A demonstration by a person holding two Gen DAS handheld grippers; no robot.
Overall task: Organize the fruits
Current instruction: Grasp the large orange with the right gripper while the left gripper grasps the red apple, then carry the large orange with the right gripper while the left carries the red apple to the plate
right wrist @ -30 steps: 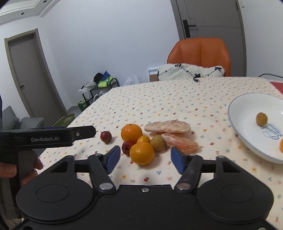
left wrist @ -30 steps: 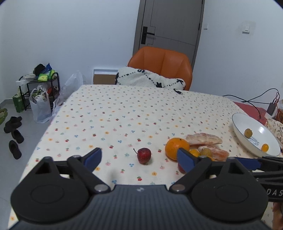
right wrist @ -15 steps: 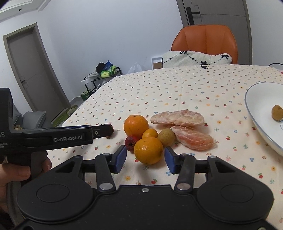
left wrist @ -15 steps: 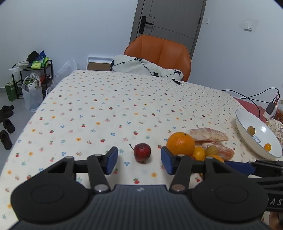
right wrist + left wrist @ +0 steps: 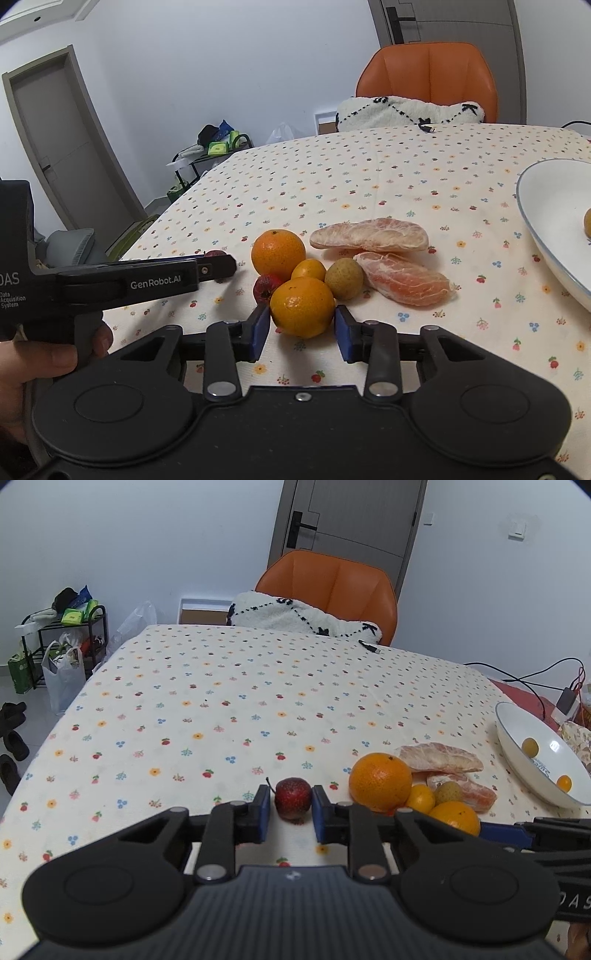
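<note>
We clamp the blue pads of our left gripper [image 5: 289, 814] onto the small dark-red stemmed fruit [image 5: 293, 798], jaws that stood wide a second ago and are now pressed to both its sides while it rests on the flower-print tablecloth [image 5: 229, 716]. Our right gripper [image 5: 301, 334] is closing around the nearer round orange [image 5: 302, 307], which sits between its blue pads; a sliver of gap shows at each side, so we judge that grip not yet made. With one fruit caught and a second nearly so, we read the sorting as just entering its carrying stage, the likely goal being the white blue-rimmed bowl [image 5: 517, 760], which stands to the right of the orange pile and well apart from the red fruit.

The left wrist view alone shows the bowl's contents, a yellowish fruit [image 5: 530, 745] and a tiny orange one [image 5: 564, 782]. The right wrist view alone shows a hand [image 5: 44, 363] on the left gripper's black handle, and a second red fruit [image 5: 265, 287] tucked behind the nearer orange, beside the peeled pink citrus segments [image 5: 399, 260].
</note>
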